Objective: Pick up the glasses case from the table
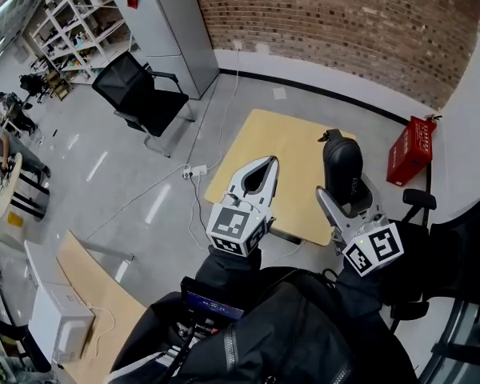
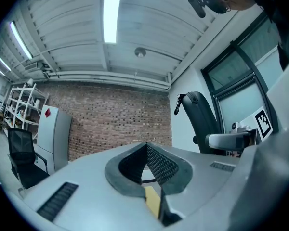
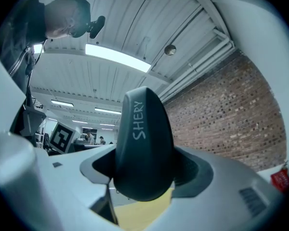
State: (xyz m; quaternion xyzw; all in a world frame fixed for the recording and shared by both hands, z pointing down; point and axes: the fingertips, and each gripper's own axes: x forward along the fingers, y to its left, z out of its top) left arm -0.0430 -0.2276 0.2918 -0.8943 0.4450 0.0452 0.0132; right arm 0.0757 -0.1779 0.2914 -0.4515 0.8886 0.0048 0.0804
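The black glasses case (image 1: 342,165) is lifted off the table, standing upright between the jaws of my right gripper (image 1: 346,201). In the right gripper view the case (image 3: 143,143) bears white lettering "SHERY" and fills the gap of the right gripper (image 3: 144,179), which is shut on it. My left gripper (image 1: 266,169) hovers to the left of the case over the light wooden table (image 1: 292,146). Seen from the left gripper view, the left gripper (image 2: 145,148) has its ribbed pads (image 2: 159,163) meeting at the tip, with nothing between them.
The small table stands on a grey floor by a brick wall. A red box (image 1: 410,149) lies to its right. A black office chair (image 1: 140,94) and a grey cabinet (image 1: 164,30) stand at the left. A power strip (image 1: 196,170) and cables lie on the floor.
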